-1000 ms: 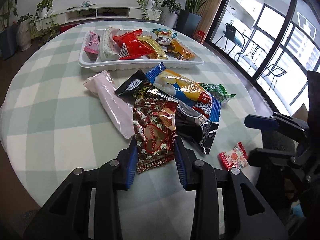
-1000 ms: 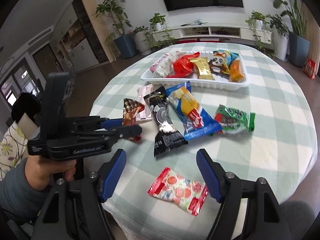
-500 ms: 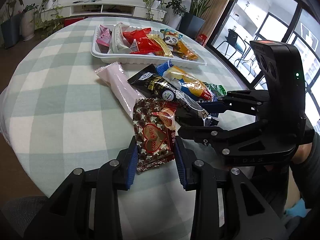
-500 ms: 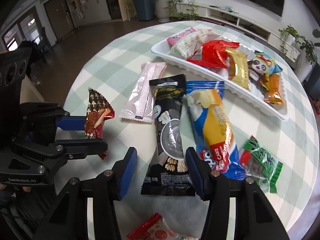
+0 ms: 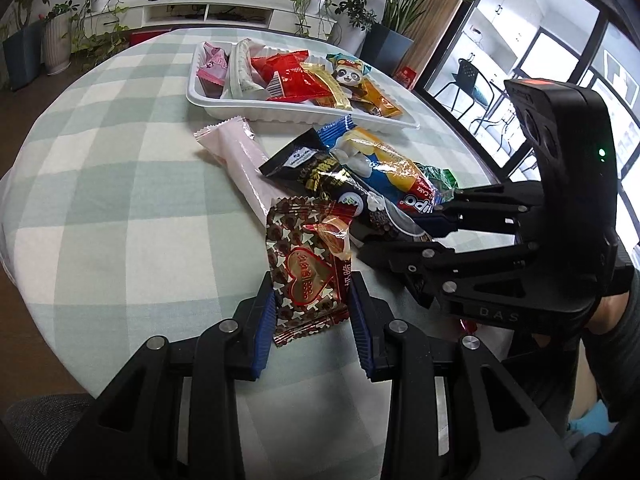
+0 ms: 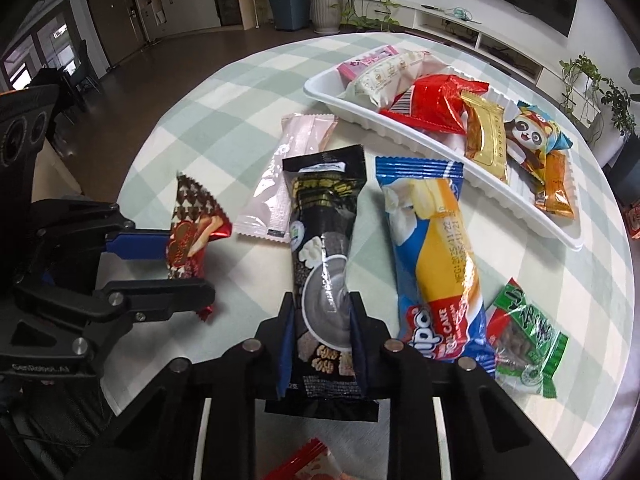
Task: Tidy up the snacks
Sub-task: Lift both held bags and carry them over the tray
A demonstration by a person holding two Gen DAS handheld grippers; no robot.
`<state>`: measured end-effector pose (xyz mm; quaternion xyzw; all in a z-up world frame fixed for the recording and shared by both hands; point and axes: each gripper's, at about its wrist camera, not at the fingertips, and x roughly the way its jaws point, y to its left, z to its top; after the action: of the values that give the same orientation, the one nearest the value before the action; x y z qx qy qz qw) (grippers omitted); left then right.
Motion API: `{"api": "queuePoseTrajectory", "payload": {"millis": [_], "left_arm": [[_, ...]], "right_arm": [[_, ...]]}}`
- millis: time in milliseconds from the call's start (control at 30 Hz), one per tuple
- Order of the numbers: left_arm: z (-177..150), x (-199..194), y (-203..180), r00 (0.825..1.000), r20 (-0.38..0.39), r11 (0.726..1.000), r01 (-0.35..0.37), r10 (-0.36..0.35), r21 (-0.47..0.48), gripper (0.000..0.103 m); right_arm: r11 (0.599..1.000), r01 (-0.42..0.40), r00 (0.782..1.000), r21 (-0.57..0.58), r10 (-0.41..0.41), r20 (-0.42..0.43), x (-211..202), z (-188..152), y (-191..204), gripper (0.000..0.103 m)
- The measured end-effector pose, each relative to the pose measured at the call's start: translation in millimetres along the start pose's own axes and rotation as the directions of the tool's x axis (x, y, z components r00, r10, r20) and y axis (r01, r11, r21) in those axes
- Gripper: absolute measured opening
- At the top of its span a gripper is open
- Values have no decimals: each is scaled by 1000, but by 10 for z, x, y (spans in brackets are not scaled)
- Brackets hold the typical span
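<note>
My left gripper [image 5: 312, 292] is shut on a brown heart-printed snack packet [image 5: 306, 264] and holds it just above the checked tablecloth. In the right wrist view the same packet [image 6: 188, 232] hangs in the left gripper [image 6: 188, 268] at the left. My right gripper [image 6: 322, 308] has its jaws closing on the lower part of a long black snack packet [image 6: 324, 220], with the pads pressing on both its sides. That packet lies on the table. Behind it a white tray [image 6: 440, 144] holds several snacks.
Beside the black packet lie a pink packet [image 6: 292, 168], a blue and yellow cake packet [image 6: 432, 240] and a green packet [image 6: 524, 332]. A red and white candy packet [image 6: 308, 460] lies below the right gripper. The round table's edge is close in front.
The right gripper moved from above the red and white candy to the black packet, and its jaws closed onto it. The left gripper kept hold of the brown packet and barely moved.
</note>
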<state>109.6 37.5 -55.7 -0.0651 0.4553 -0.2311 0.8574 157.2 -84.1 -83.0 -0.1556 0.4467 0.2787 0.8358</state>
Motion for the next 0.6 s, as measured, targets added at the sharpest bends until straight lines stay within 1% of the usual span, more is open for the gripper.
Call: {"api": "queuePoseTrajectory", "payload": {"millis": [67, 200, 267, 333, 400, 467, 533, 600], "left_arm": [[0, -15, 6, 1000, 5, 1000, 9, -9, -5, 32], [16, -64, 40, 999, 19, 999, 38, -37, -31, 32], [49, -101, 41, 998, 30, 998, 50, -49, -35, 32], [115, -158, 44, 998, 47, 998, 53, -52, -35, 32], [212, -217, 72, 996, 67, 997, 62, -60, -40, 32], [351, -278, 127, 994, 93, 997, 66, -62, -44, 32], [516, -333, 186, 992, 114, 997, 61, -56, -41, 32], [718, -384, 251, 990, 138, 999, 42, -38, -30, 32]], "right_arm": [[1000, -15, 1000, 23, 14, 18, -60, -46, -3, 25], [992, -72, 996, 109, 64, 69, -245, -142, -96, 25], [980, -114, 989, 164, 96, 114, -392, -184, -183, 25], [960, -168, 977, 224, 132, 168, -551, -219, -311, 25], [939, -203, 966, 277, 145, 215, -690, -245, -474, 25], [922, -214, 959, 323, 135, 250, -802, -243, -669, 25], [908, -192, 956, 372, 88, 279, -924, -229, -920, 25], [887, -189, 950, 422, 55, 309, -1049, -189, -1186, 25]]}}
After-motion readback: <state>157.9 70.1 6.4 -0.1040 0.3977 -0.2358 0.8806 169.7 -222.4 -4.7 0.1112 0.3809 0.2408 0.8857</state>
